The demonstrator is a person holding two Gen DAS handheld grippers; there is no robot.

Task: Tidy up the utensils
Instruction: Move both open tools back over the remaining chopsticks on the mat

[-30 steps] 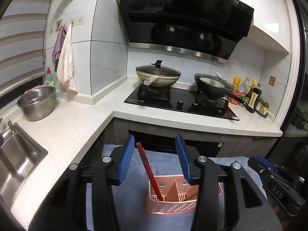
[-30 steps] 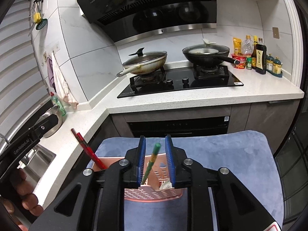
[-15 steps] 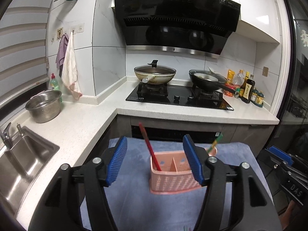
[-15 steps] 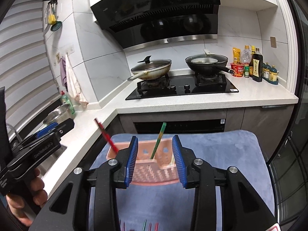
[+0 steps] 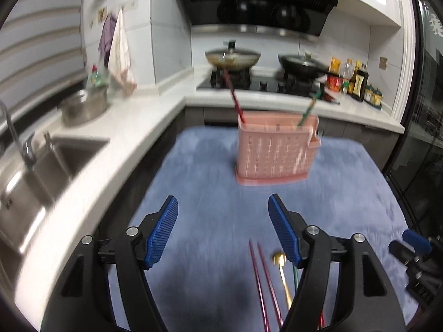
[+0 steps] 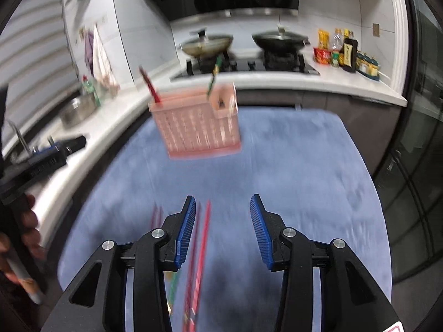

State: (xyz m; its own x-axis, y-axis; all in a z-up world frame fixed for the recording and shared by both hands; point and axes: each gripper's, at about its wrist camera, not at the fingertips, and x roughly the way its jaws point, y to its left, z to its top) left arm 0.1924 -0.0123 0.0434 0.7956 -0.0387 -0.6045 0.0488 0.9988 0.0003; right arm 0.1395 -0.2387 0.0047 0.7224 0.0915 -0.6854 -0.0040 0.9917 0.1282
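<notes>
Motion blur is seen across both views. A pink basket (image 5: 275,149) is stood upright on the far part of a blue mat (image 5: 199,193), well apart from both grippers; a red chopstick (image 5: 234,96) is leaned in its left compartment and a green chopstick (image 5: 308,110) in its right. The left gripper (image 5: 223,235) is held over the near mat with its jaws apart and opening, and nothing is clamped between them. On the mat by its right finger, red chopsticks (image 5: 261,276), a gold spoon (image 5: 281,265) and a green stick (image 5: 295,275) are laid side by side. The right gripper (image 6: 223,232) is likewise held with jaws apart and opening, nothing being pressed by the pads; loose red chopsticks (image 6: 203,238) are seen on the mat beside its left finger, though whether they are touched cannot be told. Behind the mat, a white counter (image 5: 133,138) with a sink (image 5: 36,171) is seen on the left, and two pans on a hob at the far wall.
</notes>
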